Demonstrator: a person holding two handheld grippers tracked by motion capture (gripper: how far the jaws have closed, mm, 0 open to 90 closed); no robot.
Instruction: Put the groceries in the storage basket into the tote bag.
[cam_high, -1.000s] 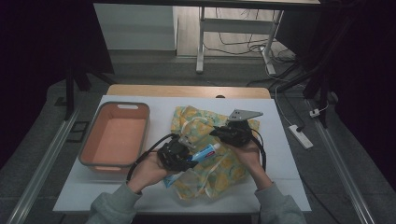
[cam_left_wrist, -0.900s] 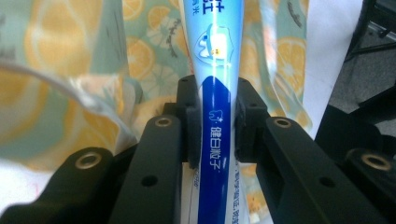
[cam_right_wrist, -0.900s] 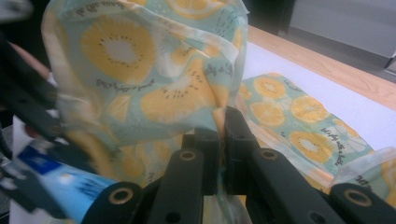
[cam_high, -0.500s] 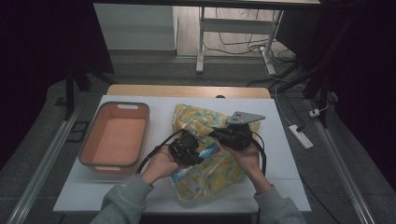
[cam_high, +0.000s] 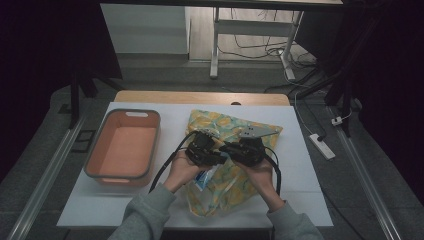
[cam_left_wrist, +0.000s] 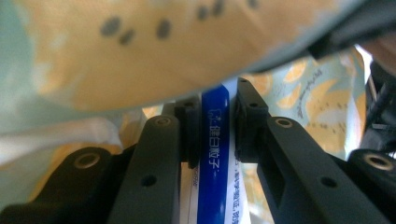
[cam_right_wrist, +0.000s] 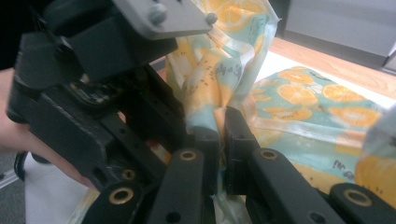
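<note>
A plastic bag printed with orange slices (cam_high: 231, 131) lies on the white table (cam_high: 300, 165). My right gripper (cam_right_wrist: 220, 122) is shut on a bunched fold of the bag (cam_right_wrist: 219, 70), lifting it. My left gripper (cam_left_wrist: 215, 122) is shut on a flat blue-and-white packet (cam_left_wrist: 214, 154) and points in under the raised bag film (cam_left_wrist: 154, 51). In the high view the left gripper (cam_high: 206, 150) and right gripper (cam_high: 239, 150) meet over the bag's middle, and the packet's blue tail (cam_high: 202, 177) shows below them.
An orange tub (cam_high: 125, 145) stands on the table's left part. A power strip (cam_high: 322, 145) lies on the floor to the right. Cables trail from both grippers toward the person's sleeves (cam_high: 145, 215).
My left gripper has moved right and forward with the packet, up to the right gripper at the bag's lifted edge. The right gripper has stayed in place.
</note>
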